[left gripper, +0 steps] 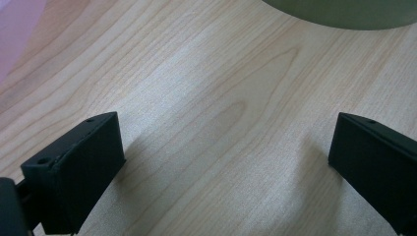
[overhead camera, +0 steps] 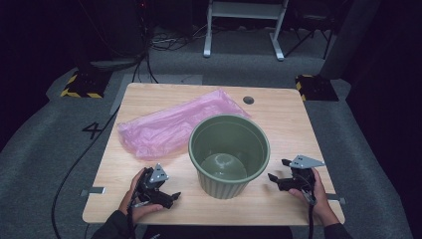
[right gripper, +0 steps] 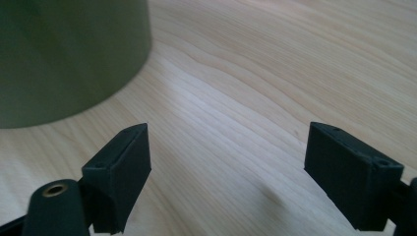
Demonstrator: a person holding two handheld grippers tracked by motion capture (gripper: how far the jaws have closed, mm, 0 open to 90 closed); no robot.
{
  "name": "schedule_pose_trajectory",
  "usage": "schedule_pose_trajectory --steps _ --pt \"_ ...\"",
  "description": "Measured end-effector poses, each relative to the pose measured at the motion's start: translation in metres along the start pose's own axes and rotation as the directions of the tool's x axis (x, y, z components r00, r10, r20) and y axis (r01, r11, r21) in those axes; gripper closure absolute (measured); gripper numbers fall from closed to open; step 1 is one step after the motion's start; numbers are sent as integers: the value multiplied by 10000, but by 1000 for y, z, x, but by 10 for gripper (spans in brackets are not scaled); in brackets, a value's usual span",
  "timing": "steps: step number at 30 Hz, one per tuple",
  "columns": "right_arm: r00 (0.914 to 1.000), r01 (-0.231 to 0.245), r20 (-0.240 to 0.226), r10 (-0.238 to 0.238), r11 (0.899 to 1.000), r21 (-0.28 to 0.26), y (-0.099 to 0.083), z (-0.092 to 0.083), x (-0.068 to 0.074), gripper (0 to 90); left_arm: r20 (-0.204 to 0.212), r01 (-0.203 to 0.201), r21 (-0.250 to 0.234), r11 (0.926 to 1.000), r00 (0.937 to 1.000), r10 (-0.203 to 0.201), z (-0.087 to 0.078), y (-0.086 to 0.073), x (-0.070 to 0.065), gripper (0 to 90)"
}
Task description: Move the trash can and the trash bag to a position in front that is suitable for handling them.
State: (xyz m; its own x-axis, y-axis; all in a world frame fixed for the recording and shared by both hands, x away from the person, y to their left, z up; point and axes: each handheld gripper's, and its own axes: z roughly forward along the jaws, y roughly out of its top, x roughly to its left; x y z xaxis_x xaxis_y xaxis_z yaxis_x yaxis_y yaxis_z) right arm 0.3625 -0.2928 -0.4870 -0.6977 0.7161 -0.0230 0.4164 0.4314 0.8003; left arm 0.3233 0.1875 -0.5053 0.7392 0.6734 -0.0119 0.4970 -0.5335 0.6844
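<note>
Your left hand-held gripper [overhead camera: 166,195] rests low over the near left part of the desk [overhead camera: 278,119], its jaws spread wide with nothing between them but bare wood. In the left gripper view the two black jaws stand far apart at the bottom corners, and the right one is cut off by the frame edge. Your right hand-held gripper [overhead camera: 279,175] sits at the near right of the desk, jaws also wide apart and empty, pointing toward the green bin [overhead camera: 229,154] without touching it.

The green bin stands upright in the middle of the desk, between your two grippers, nearer to you than the centre. Its mouth is open and you can see down to its round bottom. The pink plastic bag [overhead camera: 171,127] lies flat and crumpled on the desk behind and left of the bin, its near edge just beside the bin's rim; from above you cannot tell whether they touch.

In the left gripper view only a sliver of the bin's base shows at the top edge, and a blurred corner of the bag at top left. In the right gripper view the bin's wall is out of focus at upper left
</note>
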Motion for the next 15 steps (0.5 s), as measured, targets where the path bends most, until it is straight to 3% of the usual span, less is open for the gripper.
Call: schedule_pose_trajectory --steps 3,6,15 --pt "9994 179 -287 -182 9998 -115 5 1 7 177 -71 48 1 10000 10000 -47 2 2 -1 0" --pt "9997 250 -87 -249 9996 130 8 3 12 185 -86 60 6 10000 9999 -59 6 7 -3 0" --pt "9950 564 -809 -578 9982 -198 11 6 28 185 156 -226 23 9997 9996 226 20 21 -14 0"
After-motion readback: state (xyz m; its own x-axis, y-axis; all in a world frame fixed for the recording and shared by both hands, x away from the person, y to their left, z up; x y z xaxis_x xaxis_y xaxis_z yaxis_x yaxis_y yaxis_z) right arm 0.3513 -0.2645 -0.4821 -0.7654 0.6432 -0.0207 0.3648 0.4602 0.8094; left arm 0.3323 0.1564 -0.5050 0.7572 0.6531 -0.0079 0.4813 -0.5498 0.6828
